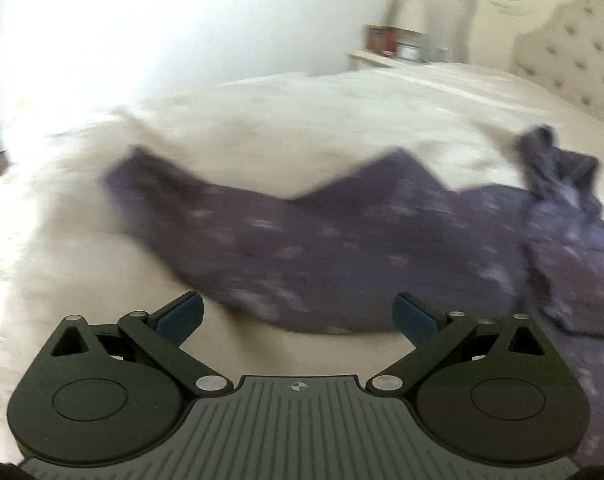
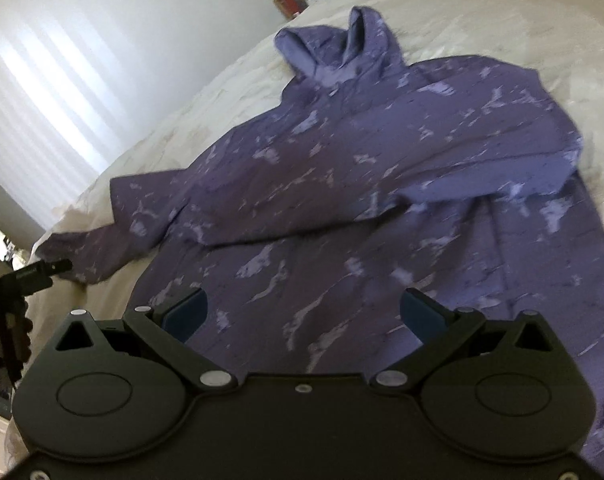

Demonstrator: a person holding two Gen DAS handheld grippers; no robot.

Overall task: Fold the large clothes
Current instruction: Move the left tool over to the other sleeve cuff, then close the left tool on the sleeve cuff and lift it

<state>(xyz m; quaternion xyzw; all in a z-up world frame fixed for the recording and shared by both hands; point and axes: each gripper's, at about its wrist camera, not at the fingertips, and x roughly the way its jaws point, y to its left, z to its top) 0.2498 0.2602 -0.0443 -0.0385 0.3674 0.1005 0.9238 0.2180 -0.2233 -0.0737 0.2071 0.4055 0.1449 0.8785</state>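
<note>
From the left wrist, we look low across the bed [image 1: 262, 120] at the purple hoodie [image 1: 341, 240], which lies spread on the cream cover with one sleeve [image 1: 150, 184] reaching out to the left. Our left gripper [image 1: 298, 312] hangs just short of the garment's near edge, its jaws spread wide with nothing between the blue pads [image 1: 182, 316]. We judge it is lined up there to take that edge or the sleeve (the picture is blurred, so which one is hard to say). A nightstand [image 1: 381, 56] and tufted headboard [image 1: 573, 52] sit at the far end.

From the right wrist, we see the hoodie [image 2: 381, 160] from above its body: hood [image 2: 341, 44] toward the head of the bed, one sleeve [image 2: 441, 196] already laid across the chest, the other sleeve [image 2: 114, 232] trailing off toward the bed's edge. Our right gripper [image 2: 303, 314] hovers over the lower body, jaws wide apart and empty. That spot probably suits gripping the hem for the next fold. The left gripper's tip [image 2: 42, 270] shows beside the trailing sleeve.
</note>
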